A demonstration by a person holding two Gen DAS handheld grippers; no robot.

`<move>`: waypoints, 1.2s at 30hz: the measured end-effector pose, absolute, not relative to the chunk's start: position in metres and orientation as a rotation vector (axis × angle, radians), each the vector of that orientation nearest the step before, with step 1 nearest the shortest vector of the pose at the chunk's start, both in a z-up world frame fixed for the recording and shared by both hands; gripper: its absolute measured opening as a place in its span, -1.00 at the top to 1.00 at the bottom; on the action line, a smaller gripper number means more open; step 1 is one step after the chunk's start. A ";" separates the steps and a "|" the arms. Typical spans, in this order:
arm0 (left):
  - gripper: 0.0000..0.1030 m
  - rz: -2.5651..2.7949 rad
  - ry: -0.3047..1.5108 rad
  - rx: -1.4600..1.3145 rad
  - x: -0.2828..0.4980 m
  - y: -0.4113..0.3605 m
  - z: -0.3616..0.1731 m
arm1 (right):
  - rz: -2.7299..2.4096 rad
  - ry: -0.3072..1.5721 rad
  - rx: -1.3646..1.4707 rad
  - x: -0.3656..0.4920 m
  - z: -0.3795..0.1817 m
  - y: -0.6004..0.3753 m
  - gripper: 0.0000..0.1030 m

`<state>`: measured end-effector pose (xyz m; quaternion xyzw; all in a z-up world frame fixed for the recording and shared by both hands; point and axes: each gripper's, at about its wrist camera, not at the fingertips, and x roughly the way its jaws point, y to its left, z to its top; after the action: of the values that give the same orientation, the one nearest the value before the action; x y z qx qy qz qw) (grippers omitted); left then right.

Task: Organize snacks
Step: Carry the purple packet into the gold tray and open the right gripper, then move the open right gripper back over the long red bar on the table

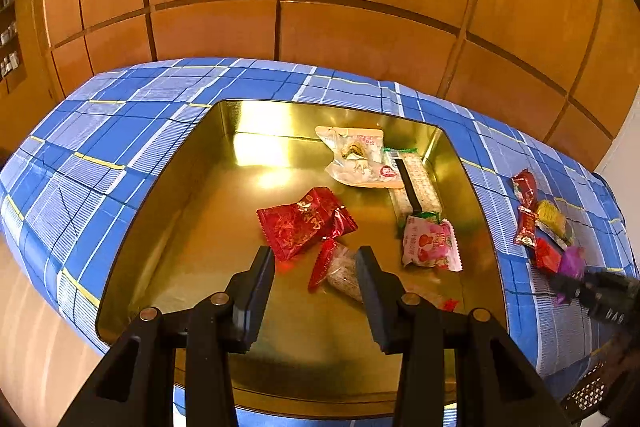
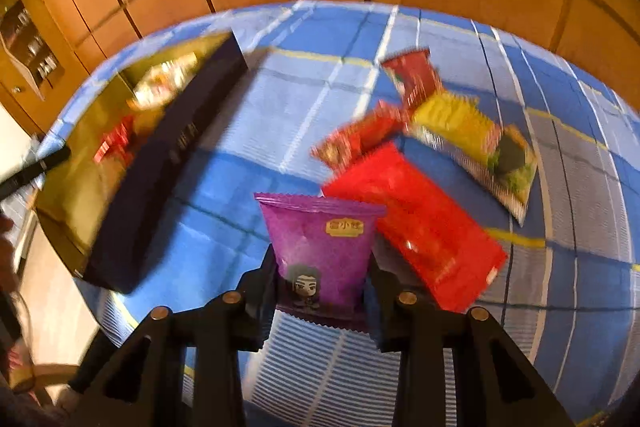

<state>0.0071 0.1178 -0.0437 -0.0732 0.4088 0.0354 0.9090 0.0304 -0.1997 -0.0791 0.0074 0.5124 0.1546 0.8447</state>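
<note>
My right gripper (image 2: 322, 293) pinches a purple packet (image 2: 322, 247) by its lower sides, both pads pressed against it. The packet has zigzag-cut ends, a small gold label with characters too small for me to read near the top, and a cartoon figure with dark hair near the bottom. It hangs over the blue checked cloth (image 2: 224, 187), to the right of the gold tin (image 2: 80, 163), whose outer wall is dark and bears writing too blurred to read.

Farther right of the tin a cluster lies on the cloth: a plain red packet (image 2: 424, 231) nearest the purple one, a smaller red packet (image 2: 356, 139) behind it, a yellow packet (image 2: 456, 123) lying on a clear packet (image 2: 508, 167) with green and dark contents, and a dark red packet (image 2: 416, 75) at the back. Their printing is smeared by blur.

My left gripper (image 1: 316, 279) hangs above the tin's near end (image 1: 280, 367) with its jaws spread and nothing between the pads. Inside the tin lie a red foil packet with gold script (image 1: 304, 221), a clear packet with red ends (image 1: 338, 269) just below it, a pink packet printed with red fruit (image 1: 430, 241), a long pale bar with a barcode (image 1: 416, 183) and a clear packet with red lettering (image 1: 360, 155) against the far right wall. None of that lettering reads clearly.
</note>
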 end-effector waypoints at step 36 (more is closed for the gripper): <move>0.17 0.109 0.832 -0.186 -0.001 0.129 -0.043 | 0.678 1.047 -0.055 0.076 -0.043 -0.030 0.04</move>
<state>-0.0013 0.1292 -0.0431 -0.0900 0.4034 0.0529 0.9091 0.0758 -0.0299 -0.0434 -0.0257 0.4903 0.3175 0.8113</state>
